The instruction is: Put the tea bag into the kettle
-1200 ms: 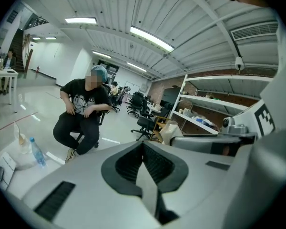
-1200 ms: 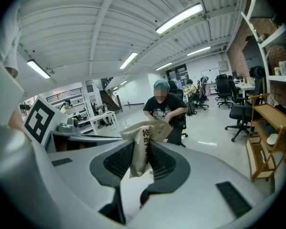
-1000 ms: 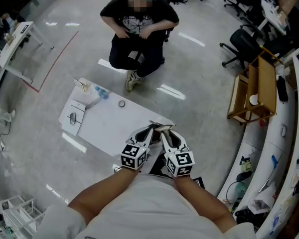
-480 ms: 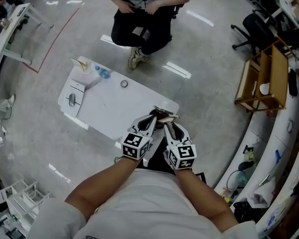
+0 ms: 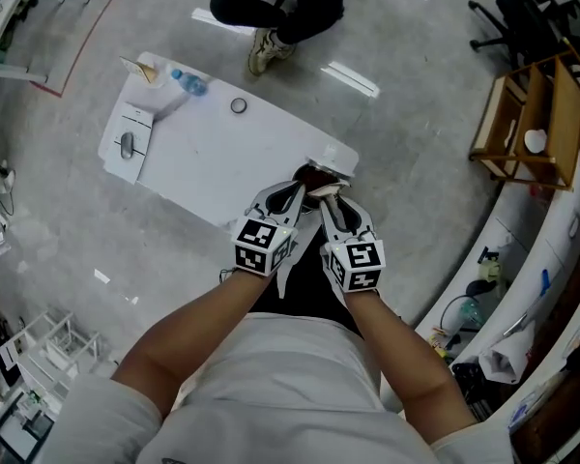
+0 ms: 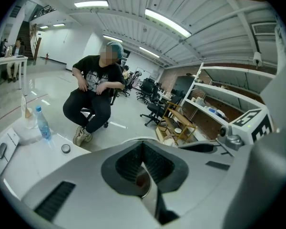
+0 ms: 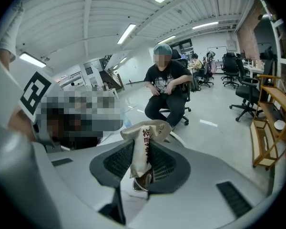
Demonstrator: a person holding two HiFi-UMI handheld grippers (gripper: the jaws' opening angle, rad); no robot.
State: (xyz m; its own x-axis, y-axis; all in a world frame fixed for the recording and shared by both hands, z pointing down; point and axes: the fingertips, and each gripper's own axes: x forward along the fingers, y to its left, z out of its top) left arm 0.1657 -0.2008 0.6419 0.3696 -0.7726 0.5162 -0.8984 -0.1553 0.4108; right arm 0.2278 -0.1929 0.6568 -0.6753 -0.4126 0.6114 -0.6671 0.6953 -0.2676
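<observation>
My right gripper (image 7: pixel 143 159) is shut on a pale paper tea bag (image 7: pixel 145 144) with dark print, which stands upright between its pads. Below the jaws shows a round metal rim, the kettle (image 7: pixel 142 184). In the head view both grippers hang tip to tip over the dark kettle (image 5: pixel 314 174) at the white table's (image 5: pixel 213 162) near right corner. There the left gripper (image 5: pixel 304 190) and the right gripper (image 5: pixel 327 194) nearly touch, with the tea bag (image 5: pixel 326 188) a pale scrap at the tips. The left gripper (image 6: pixel 142 151) has its jaws together and I see nothing between them; the kettle rim (image 6: pixel 143 181) lies beneath.
On the table's far left stand a water bottle (image 5: pixel 188 82), a paper bag (image 5: pixel 140 69) and a mouse on a white pad (image 5: pixel 127 145); a small round ring (image 5: pixel 238 105) lies near the far edge. A person (image 6: pixel 97 89) sits beyond the table. A wooden cart (image 5: pixel 532 124) stands right.
The head view has tilted down, so the table sits higher in the picture. Both grippers stay together at the table's corner, now a little further over the kettle.
</observation>
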